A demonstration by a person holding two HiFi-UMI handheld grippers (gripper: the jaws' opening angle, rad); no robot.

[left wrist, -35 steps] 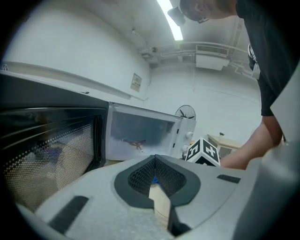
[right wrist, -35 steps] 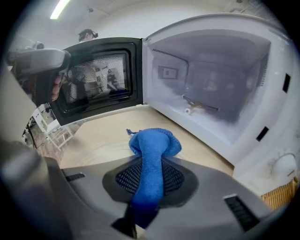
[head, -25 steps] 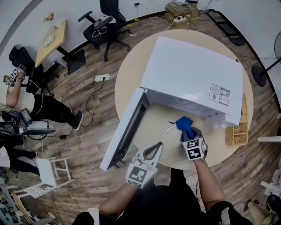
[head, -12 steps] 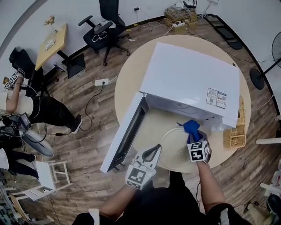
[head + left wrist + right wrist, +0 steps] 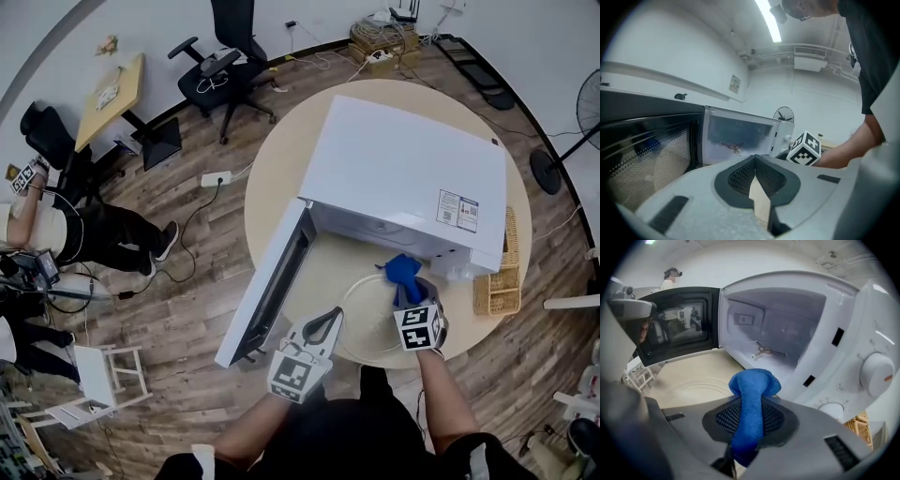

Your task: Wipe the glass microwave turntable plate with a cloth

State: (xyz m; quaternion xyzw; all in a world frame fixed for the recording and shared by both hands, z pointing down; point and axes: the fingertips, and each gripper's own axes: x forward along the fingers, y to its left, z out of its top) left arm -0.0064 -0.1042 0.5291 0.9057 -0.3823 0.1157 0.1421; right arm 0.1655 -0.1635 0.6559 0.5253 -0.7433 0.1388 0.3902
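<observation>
right gripper [image 5: 751, 401]: my fingers clenched on a soft, ribbed blue cloth [image 5: 752, 385], rounded fold poking past the tips | cloth over the far-right rim of the round clear glass plate [image 5: 361, 323], flat on the tabletop [image 5: 281, 159] before the open white microwave [image 5: 403, 169] | left gripper [image 5: 754, 160]: fingers pressed together, empty, beside the plate's left edge | both my forearms reach forward

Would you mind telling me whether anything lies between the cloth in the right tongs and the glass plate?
Nothing visible does. The blue cloth, clamped in the right tongs, is at the rim of the glass plate, whose surface lies bare.
</observation>
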